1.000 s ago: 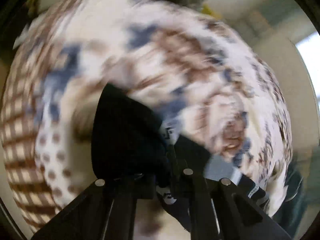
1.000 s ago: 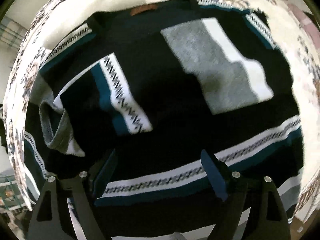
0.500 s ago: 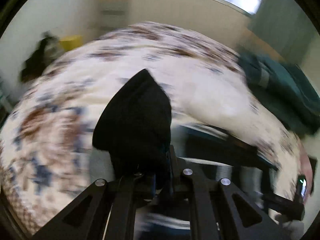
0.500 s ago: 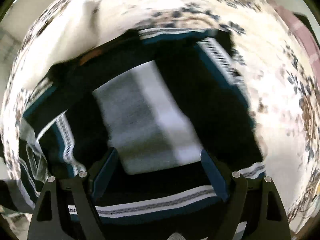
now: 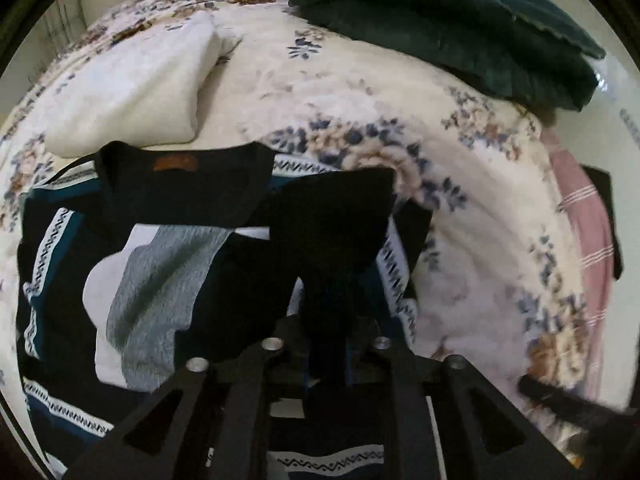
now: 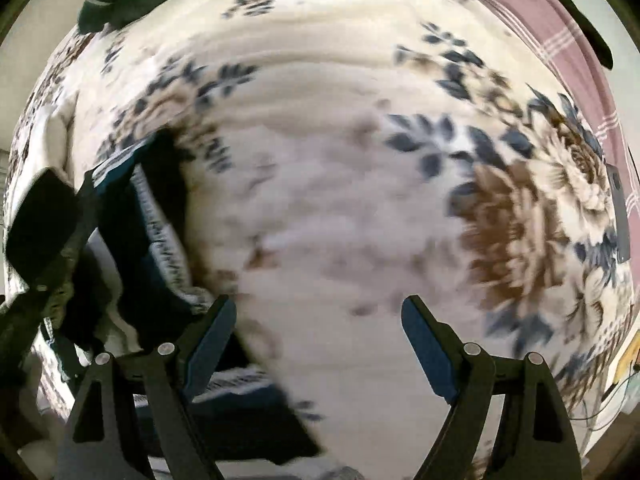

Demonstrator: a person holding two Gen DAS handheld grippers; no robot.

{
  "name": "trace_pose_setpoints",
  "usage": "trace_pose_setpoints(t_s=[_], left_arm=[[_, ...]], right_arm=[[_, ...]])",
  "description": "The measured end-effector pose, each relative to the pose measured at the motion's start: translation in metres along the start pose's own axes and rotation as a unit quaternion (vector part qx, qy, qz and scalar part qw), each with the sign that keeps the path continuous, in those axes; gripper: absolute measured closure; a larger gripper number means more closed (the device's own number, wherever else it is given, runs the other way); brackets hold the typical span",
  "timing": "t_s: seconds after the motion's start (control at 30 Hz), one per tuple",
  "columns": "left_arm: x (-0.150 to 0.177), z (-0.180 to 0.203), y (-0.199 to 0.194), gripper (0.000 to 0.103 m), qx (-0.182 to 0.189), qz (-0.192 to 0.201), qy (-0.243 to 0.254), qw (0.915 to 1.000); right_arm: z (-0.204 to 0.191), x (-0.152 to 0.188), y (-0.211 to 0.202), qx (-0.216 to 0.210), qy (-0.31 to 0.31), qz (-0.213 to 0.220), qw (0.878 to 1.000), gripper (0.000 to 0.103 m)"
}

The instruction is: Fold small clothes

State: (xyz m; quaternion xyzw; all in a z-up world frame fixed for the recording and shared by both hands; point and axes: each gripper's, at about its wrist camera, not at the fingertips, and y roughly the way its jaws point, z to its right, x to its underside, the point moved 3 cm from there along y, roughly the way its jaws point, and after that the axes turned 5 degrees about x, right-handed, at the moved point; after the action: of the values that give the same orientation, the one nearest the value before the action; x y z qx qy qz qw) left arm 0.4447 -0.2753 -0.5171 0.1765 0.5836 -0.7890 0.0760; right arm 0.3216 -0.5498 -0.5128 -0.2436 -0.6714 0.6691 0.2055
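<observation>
A dark patterned sweater (image 5: 160,272) with grey, white and teal patches lies flat on the floral bedspread (image 5: 460,240), collar and brown label toward the far side. My left gripper (image 5: 326,344) is shut on a black sleeve end (image 5: 336,224) of the sweater, held over its right half. My right gripper (image 6: 316,320) is open and empty over bare bedspread (image 6: 340,160); the sweater's edge (image 6: 152,240) and the left gripper (image 6: 40,264) show at its left.
A folded white garment (image 5: 132,92) lies beyond the sweater's collar. A dark green folded pile (image 5: 452,20) sits at the far right. A pink striped cloth (image 5: 588,248) lies along the bed's right edge.
My left gripper has swung round with the sleeve and now holds it over the sweater. My right gripper has moved right, off the sweater, to above bare bedspread.
</observation>
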Motion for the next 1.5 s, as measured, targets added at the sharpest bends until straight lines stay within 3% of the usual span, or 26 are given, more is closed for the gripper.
trace_pose_setpoints(t_s=[0.03, 0.07, 0.1, 0.23, 0.33, 0.47, 0.57, 0.63, 0.73, 0.8, 0.9, 1.03, 1.13, 1.17, 1.2, 1.23, 1.27, 1.3, 1.33, 1.4, 1.47, 1.5], left_arm=[[0.005, -0.005, -0.003, 0.071, -0.004, 0.003, -0.002, 1.0000], [0.012, -0.015, -0.009, 0.042, -0.012, 0.004, -0.007, 0.9999], [0.018, -0.023, -0.015, 0.020, -0.023, 0.005, -0.013, 0.9996], [0.055, -0.085, -0.037, 0.017, -0.105, 0.000, -0.049, 0.9933], [0.086, -0.142, -0.048, 0.017, -0.205, -0.021, -0.064, 0.9764], [0.107, -0.199, -0.055, 0.017, -0.275, -0.031, -0.101, 0.9557], [0.107, -0.232, -0.062, 0.017, -0.292, -0.020, -0.130, 0.9472], [0.101, -0.244, -0.067, 0.017, -0.290, -0.010, -0.146, 0.9458], [0.089, -0.257, -0.069, 0.017, -0.276, 0.004, -0.175, 0.9452], [0.083, -0.267, -0.074, 0.017, -0.267, 0.015, -0.197, 0.9433], [0.081, -0.288, -0.086, 0.017, -0.251, 0.033, -0.241, 0.9368], [0.086, -0.318, -0.091, 0.017, -0.203, 0.043, -0.299, 0.9314], [0.091, -0.334, -0.084, 0.017, -0.144, 0.048, -0.337, 0.9291], [0.092, -0.339, -0.079, 0.017, -0.113, 0.053, -0.350, 0.9285], [0.092, -0.342, -0.075, 0.017, -0.086, 0.059, -0.359, 0.9275], [0.092, -0.346, -0.071, 0.018, -0.065, 0.066, -0.366, 0.9258], [0.091, -0.349, -0.067, 0.028, -0.048, 0.074, -0.369, 0.9251], [0.090, -0.352, -0.064, 0.041, -0.037, 0.078, -0.368, 0.9256], [0.088, -0.354, -0.060, 0.048, -0.029, 0.078, -0.365, 0.9272], [0.086, -0.355, -0.053, 0.078, -0.012, 0.079, -0.355, 0.9315], [0.086, -0.358, -0.050, 0.087, -0.003, 0.086, -0.342, 0.9356], [0.087, -0.360, -0.049, 0.094, 0.000, 0.091, -0.339, 0.9365]], right_arm=[[0.009, -0.005, 0.000, -0.014, 0.000, -0.011, 1.000, 0.017], [0.013, -0.006, -0.001, -0.026, 0.001, -0.017, 1.000, 0.017], [0.016, -0.010, -0.001, -0.048, 0.000, -0.027, 0.998, 0.017], [-0.006, -0.017, -0.011, -0.128, -0.011, -0.038, 0.991, 0.017], [-0.053, -0.028, -0.013, -0.183, -0.039, -0.042, 0.981, 0.017], [-0.120, -0.041, 0.002, -0.206, -0.078, -0.046, 0.974, 0.017], [-0.167, -0.046, 0.027, -0.204, -0.096, -0.076, 0.971, 0.017], [-0.190, -0.044, 0.037, -0.216, -0.108, -0.094, 0.966, 0.020], [-0.207, -0.041, 0.033, -0.205, -0.130, -0.080, 0.967, 0.098], [-0.200, -0.040, 0.017, -0.208, -0.119, -0.041, 0.970, 0.098], [-0.172, -0.039, 0.008, -0.172, -0.110, -0.006, 0.979, 0.098], [-0.152, -0.029, 0.033, -0.078, -0.137, -0.068, 0.985, 0.095], [-0.157, -0.029, 0.002, -0.065, -0.140, -0.011, 0.988, 0.093], [-0.165, -0.030, -0.011, -0.076, -0.142, 0.007, 0.987, 0.087], [-0.183, -0.029, -0.022, -0.104, -0.151, 0.017, 0.983, 0.083], [-0.201, -0.028, -0.026, -0.129, -0.163, 0.014, 0.978, 0.070], [-0.226, -0.025, -0.026, -0.157, -0.182, 0.000, 0.971, 0.058], [-0.251, -0.022, -0.025, -0.177, -0.202, -0.013, 0.963, 0.054], [-0.290, -0.015, -0.022, -0.192, -0.232, -0.026, 0.953, 0.053], [-0.365, 0.002, -0.012, -0.215, -0.296, -0.058, 0.929, 0.053], [-0.424, 0.018, -0.003, -0.224, -0.340, -0.076, 0.910, 0.053], [-0.465, 0.030, 0.009, -0.230, -0.368, -0.099, 0.895, 0.053]])
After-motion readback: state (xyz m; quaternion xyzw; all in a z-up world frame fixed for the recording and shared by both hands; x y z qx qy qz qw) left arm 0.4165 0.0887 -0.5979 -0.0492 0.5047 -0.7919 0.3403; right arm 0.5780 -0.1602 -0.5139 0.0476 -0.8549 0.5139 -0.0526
